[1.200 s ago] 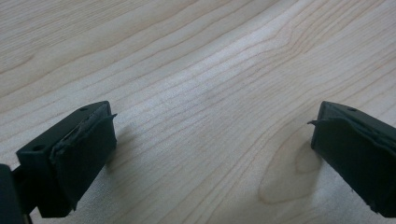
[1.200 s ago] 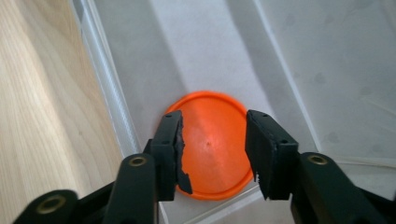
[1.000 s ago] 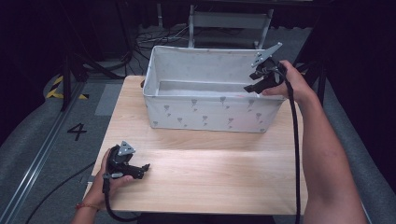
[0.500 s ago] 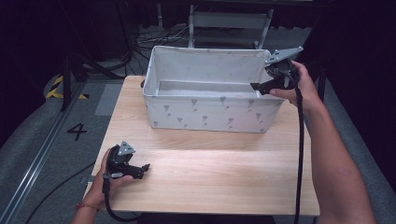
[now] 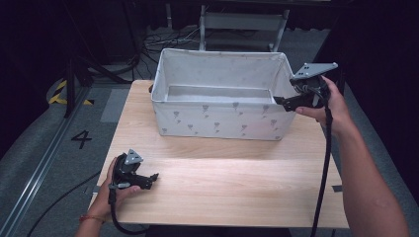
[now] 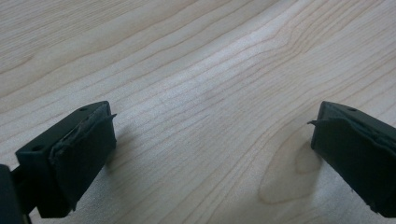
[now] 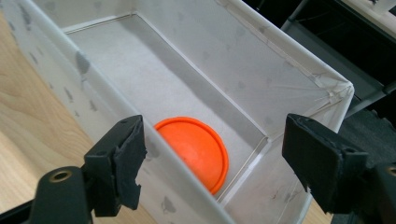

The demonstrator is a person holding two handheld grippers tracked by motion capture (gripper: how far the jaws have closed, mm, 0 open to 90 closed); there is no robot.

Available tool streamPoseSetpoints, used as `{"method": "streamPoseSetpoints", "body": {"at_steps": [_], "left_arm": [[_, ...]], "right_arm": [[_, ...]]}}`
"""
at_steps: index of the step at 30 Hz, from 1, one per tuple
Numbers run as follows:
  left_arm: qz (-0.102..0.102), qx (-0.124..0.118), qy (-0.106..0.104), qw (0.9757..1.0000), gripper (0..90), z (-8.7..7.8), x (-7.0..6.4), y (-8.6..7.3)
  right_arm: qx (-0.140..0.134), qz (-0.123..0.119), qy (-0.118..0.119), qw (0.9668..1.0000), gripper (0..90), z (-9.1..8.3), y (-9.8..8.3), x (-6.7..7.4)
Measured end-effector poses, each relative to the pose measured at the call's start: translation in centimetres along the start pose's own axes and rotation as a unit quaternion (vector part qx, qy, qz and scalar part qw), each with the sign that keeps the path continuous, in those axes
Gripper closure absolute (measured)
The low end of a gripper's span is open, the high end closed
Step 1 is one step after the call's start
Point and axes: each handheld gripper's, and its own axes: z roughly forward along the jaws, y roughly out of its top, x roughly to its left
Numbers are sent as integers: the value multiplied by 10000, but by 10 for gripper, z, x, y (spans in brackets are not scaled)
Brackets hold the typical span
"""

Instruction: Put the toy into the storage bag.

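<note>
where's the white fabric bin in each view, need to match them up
High view: the white fabric bin stands at the far middle of the wooden table, with the right gripper at its right end.
Left gripper view: bare table wood between open jaws, no bin.
Right gripper view: the bin's near wall runs diagonally between the jaws, an orange disc lying inside.
Shared landmark: the light wood tabletop.

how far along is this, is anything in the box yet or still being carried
Done: an orange disc lies flat on the floor of the white fabric box. In hand: nothing; the right gripper is open at the box's right end, and the left gripper is open on the table. What is left cannot be told.
</note>
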Motion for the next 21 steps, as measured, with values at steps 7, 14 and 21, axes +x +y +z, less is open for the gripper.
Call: {"method": "streamPoseSetpoints", "body": {"at_steps": [7, 14, 21], "left_arm": [[5, 1, 0, 10000, 2, 0, 0, 0], [-12, -1, 13, 10000, 2, 0, 0, 0], [-10, -2, 13, 10000, 2, 0, 0, 0]], "right_arm": [[-96, 81, -134, 9998, 199, -14, -17, 7], [-133, 28, -302, 9995, 163, -24, -34, 13], [-177, 36, -302, 9994, 161, -32, -55, 21]]}}
